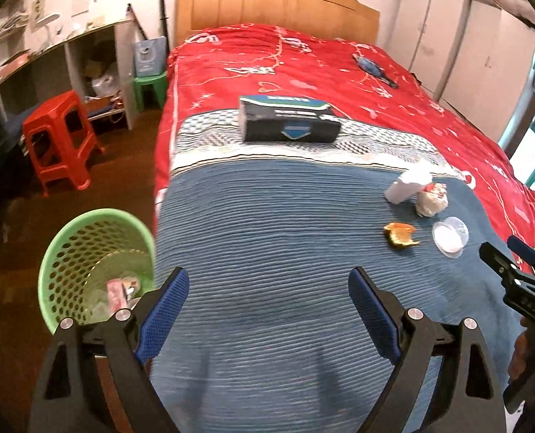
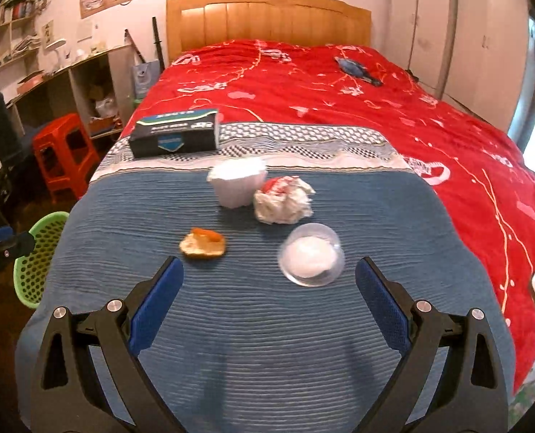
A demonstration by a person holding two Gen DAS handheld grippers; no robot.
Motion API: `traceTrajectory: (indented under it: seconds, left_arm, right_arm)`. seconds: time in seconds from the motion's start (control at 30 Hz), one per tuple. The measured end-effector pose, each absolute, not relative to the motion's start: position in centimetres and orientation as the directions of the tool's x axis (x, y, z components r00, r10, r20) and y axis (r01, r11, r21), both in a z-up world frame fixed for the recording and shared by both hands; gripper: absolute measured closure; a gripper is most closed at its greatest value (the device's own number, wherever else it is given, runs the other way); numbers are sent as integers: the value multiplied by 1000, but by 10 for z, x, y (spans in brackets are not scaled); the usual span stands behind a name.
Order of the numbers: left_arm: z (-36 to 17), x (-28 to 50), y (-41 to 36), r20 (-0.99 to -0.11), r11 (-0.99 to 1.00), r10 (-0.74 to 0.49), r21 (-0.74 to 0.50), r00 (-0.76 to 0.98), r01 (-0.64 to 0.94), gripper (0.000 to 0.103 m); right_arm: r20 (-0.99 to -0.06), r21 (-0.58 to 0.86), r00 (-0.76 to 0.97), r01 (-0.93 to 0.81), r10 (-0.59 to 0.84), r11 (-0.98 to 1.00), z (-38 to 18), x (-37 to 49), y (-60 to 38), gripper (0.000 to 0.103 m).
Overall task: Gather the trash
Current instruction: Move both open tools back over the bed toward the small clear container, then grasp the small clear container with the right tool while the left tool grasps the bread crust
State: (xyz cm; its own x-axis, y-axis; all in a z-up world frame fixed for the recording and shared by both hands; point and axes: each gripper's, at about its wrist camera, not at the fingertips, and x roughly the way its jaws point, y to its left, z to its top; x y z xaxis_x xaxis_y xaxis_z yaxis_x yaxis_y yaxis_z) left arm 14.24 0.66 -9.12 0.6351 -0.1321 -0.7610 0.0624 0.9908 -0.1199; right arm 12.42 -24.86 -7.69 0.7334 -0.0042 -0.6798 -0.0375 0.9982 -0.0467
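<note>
Bed (image 2: 339,83) fills both views, red quilt at the head, blue blanket (image 2: 231,324) across the foot. All the trash sits on that blanket. Green basket (image 1: 65,249) stands on the floor at the bed's left corner, some wrappers already in it. Dark box (image 2: 175,133) lies further up on the patterned strip; can't tell if it counts as trash.

Trash, big to small: white cup (image 2: 236,184) on its side, crumpled paper ball (image 2: 283,200) touching it, clear lid (image 2: 311,254) just in front, orange peel (image 2: 202,243) to the lid's left.

My right gripper (image 2: 269,296) hangs over the blanket's near edge, angled down, fingers (image 2: 157,299) spread wide, nothing between them. The lid is the closest piece, just ahead and between the finger lines. I'd go for that: come in low, straddle the rim, close gently since thin plastic will likely flex or skid on the ribbed fabric.

My left gripper (image 1: 269,306) also tilts down, fingers wide and empty, sitting near the basket side. I'd keep it clear of the right one's path.
</note>
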Motion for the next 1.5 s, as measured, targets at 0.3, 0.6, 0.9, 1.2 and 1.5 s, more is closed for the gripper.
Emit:
traceTrajectory:
  seconds: [0.3, 0.6, 0.9, 1.2, 1.5]
  left_arm:
    - [-96, 158, -29, -773, 987, -160, -108, 614, 120, 16]
    - [-106, 176, -61, -789, 979, -189, -102, 585, 178, 16]
    - [-120, 192, -91, -804, 965, -219, -97, 552, 242, 16]
    - [-134, 206, -116, -823, 949, -251, -105, 510, 298, 20]
    - [-145, 221, -142, -839, 927, -284, -115, 464, 358, 24]
  right_arm:
    - [-706, -34, 708, -14, -15, 999, -84, 137, -271, 8]
    - [-754, -15, 657, 8, -17, 1000, -98, 159, -291, 9]
    - [-809, 16, 588, 12, 5, 1000, -120, 183, -304, 16]
    - [-839, 17, 544, 0, 14, 1000, -134, 199, -304, 29]
    - [-835, 20, 548, -42, 40, 999, -134, 198, -302, 44]
